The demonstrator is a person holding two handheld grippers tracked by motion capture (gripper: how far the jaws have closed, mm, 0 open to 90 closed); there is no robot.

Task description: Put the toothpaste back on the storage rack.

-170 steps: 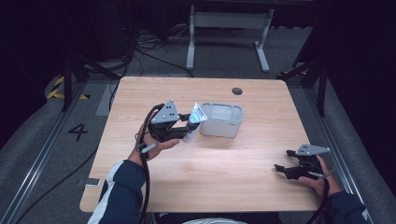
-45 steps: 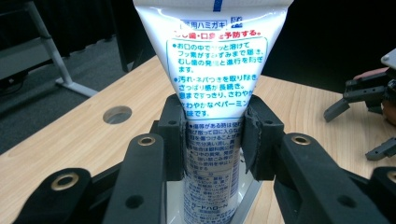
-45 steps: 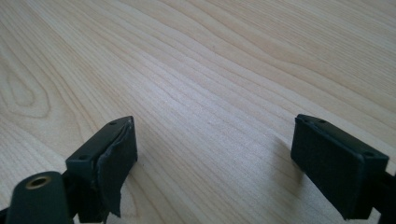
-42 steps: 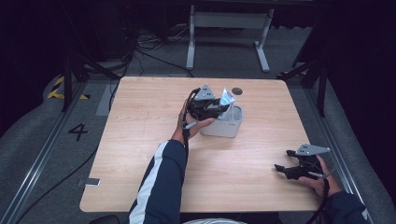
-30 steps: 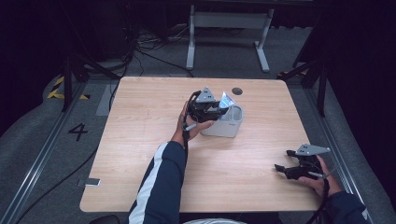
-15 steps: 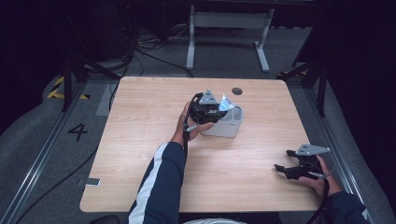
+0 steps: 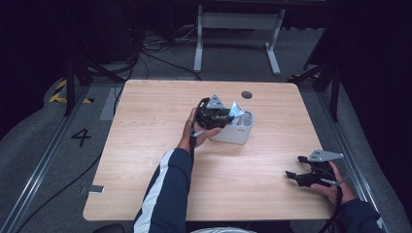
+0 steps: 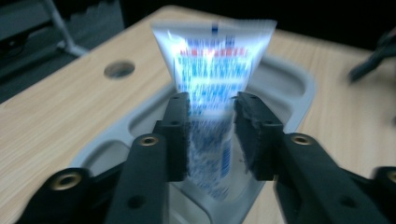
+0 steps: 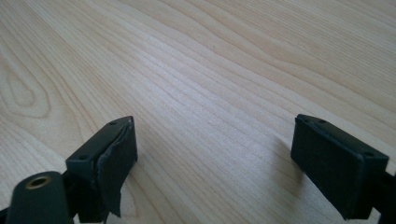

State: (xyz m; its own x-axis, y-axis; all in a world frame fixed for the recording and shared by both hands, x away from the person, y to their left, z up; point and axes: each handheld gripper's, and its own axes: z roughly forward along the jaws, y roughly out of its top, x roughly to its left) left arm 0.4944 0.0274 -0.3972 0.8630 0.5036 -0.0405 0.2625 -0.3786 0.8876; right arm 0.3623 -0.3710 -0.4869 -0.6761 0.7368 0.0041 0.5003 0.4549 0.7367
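Observation:
A white tube with blue print [image 8: 212, 60] stands crimped end up between the jaws of my left gripper [image 8: 211, 100], which is shut on it. Its lower end reaches down into a pale grey tray [image 8: 294, 79] with rounded compartments. From above, the left gripper [image 7: 227, 115] hovers over the tray's [image 7: 243, 132] left end at mid-table, with the tube [image 7: 236, 108] poking up beside it. My right gripper [image 7: 293, 167] rests near the table's right front edge. In its own view the right gripper [image 9: 212, 140] stands open, with bare wood between the jaws.
A round cable hole [image 7: 247, 94] lies in the wooden table [image 7: 145, 145] just behind the tray. A metal stand [image 7: 238, 29] is on the floor beyond the far edge, and cables lie at the back left.
My left gripper carried the tube from the tray's left side to over the tray, then tipped and lowered it into the tray in the last second. The right gripper stayed still.

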